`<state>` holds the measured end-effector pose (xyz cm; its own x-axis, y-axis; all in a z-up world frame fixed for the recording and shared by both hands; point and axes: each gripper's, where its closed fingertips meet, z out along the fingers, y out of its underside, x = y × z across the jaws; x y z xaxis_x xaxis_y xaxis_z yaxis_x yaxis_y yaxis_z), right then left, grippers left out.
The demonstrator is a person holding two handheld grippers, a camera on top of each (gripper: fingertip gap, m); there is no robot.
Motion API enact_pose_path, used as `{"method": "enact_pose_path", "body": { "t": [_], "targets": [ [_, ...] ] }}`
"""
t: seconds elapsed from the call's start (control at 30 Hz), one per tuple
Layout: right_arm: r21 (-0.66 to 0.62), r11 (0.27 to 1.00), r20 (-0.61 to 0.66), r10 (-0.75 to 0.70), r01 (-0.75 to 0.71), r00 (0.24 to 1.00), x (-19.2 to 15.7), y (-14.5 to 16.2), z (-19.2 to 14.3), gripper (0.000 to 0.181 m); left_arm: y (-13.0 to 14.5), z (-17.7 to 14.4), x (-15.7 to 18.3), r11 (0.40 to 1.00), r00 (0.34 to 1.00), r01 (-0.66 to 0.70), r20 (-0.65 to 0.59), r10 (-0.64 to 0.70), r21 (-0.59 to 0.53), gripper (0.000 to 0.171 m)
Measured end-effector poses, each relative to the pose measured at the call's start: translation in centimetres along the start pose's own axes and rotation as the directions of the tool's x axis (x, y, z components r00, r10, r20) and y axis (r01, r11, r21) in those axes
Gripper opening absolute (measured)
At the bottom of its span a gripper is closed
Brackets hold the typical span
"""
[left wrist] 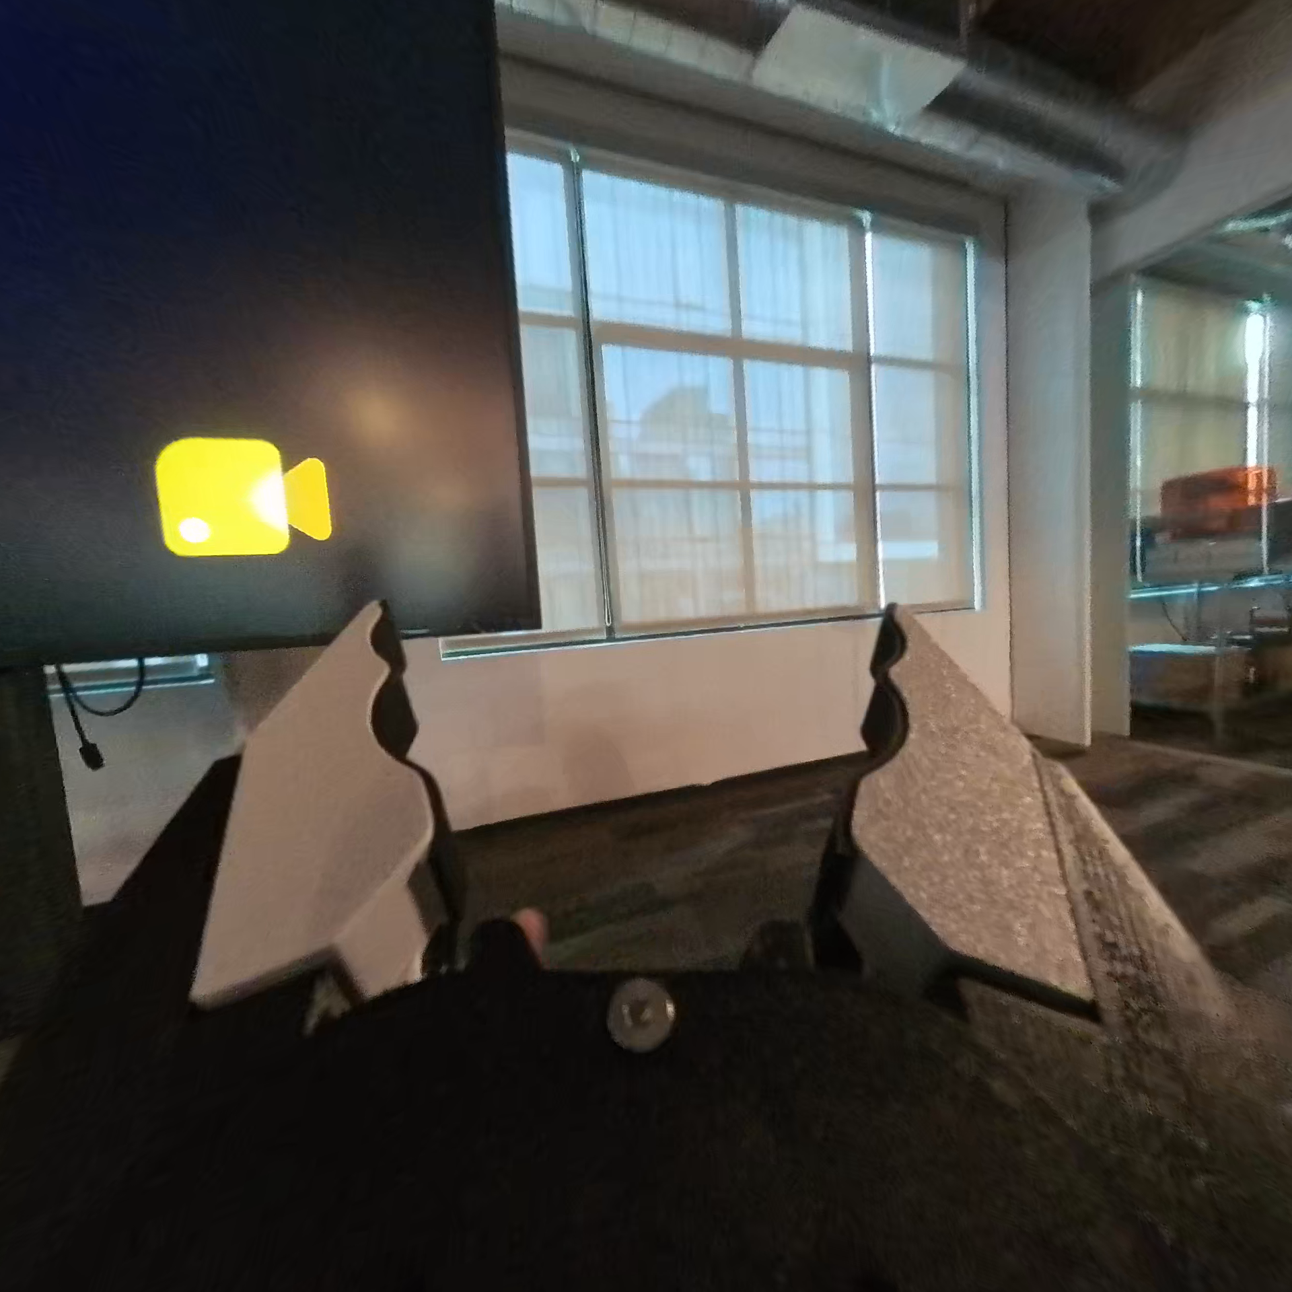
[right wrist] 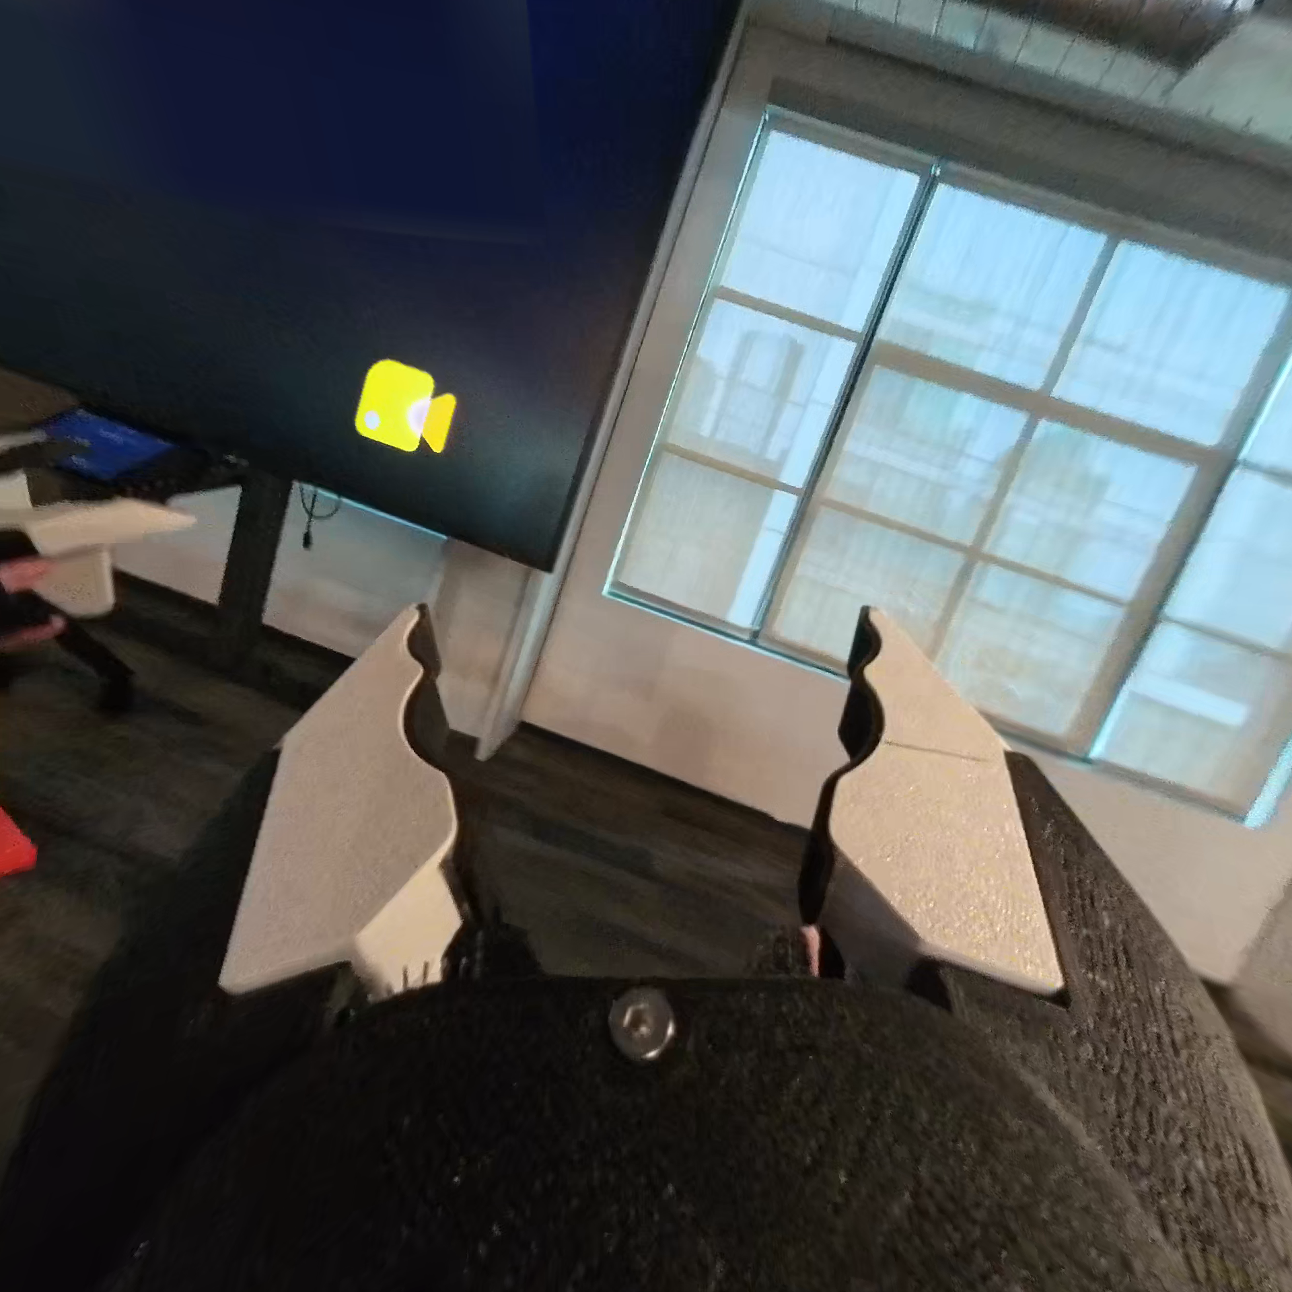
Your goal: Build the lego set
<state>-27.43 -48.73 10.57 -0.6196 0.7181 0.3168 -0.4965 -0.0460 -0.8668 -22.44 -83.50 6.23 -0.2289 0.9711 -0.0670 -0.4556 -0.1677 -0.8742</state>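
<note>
No lego parts show in either view. My left gripper is open and empty, held up in the air and pointed at a wall with a window. My right gripper is also open and empty, raised and tilted, pointed at the same window. The left gripper also shows at the far left edge of the right wrist view, held by a hand. Both views are blurred.
A large dark screen with a yellow camera icon stands on a stand at the left; it also shows in the right wrist view. Dark carpet floor lies below. A white column and shelves stand at the right. A red object sits at the left edge.
</note>
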Motion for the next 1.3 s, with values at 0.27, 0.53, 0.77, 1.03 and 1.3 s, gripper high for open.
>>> {"method": "enact_pose_path", "body": {
  "t": [0.27, 0.53, 0.77, 1.03, 1.3],
  "targets": [
    [-0.069, 0.963, -0.072, 0.257, -0.262, 0.964, -2.0, -1.9, 15.3, 0.115, -2.6, 17.0, -4.3, 0.965, 0.965, 0.261, -0.016, -0.261, -0.025, 0.136],
    [-0.190, 0.969, -0.239, 0.111, -0.159, 0.965, 2.7, 0.4, 18.3, 0.112, -1.5, 29.9, 1.7, 0.976, 0.952, 0.127, -0.256, -0.170, -0.179, 0.136],
    [-0.280, 0.938, -0.486, 0.046, -0.206, 0.873, 11.8, 11.0, 19.5, 0.109, 6.0, 37.0, 13.0, 0.973, 0.825, 0.020, -0.547, -0.146, -0.230, 0.133],
    [-0.294, 0.916, -0.728, -0.029, -0.274, 0.685, 28.7, 23.4, 23.4, 0.111, 16.1, 52.3, 21.5, 0.964, 0.702, -0.067, -0.699, -0.138, -0.258, 0.151],
    [-0.342, 0.880, -0.865, -0.157, -0.330, 0.476, 41.7, 30.2, 20.6, 0.114, 31.2, 64.9, 26.1, 0.899, 0.729, -0.159, -0.662, -0.172, -0.408, 0.150]
  ]
}}
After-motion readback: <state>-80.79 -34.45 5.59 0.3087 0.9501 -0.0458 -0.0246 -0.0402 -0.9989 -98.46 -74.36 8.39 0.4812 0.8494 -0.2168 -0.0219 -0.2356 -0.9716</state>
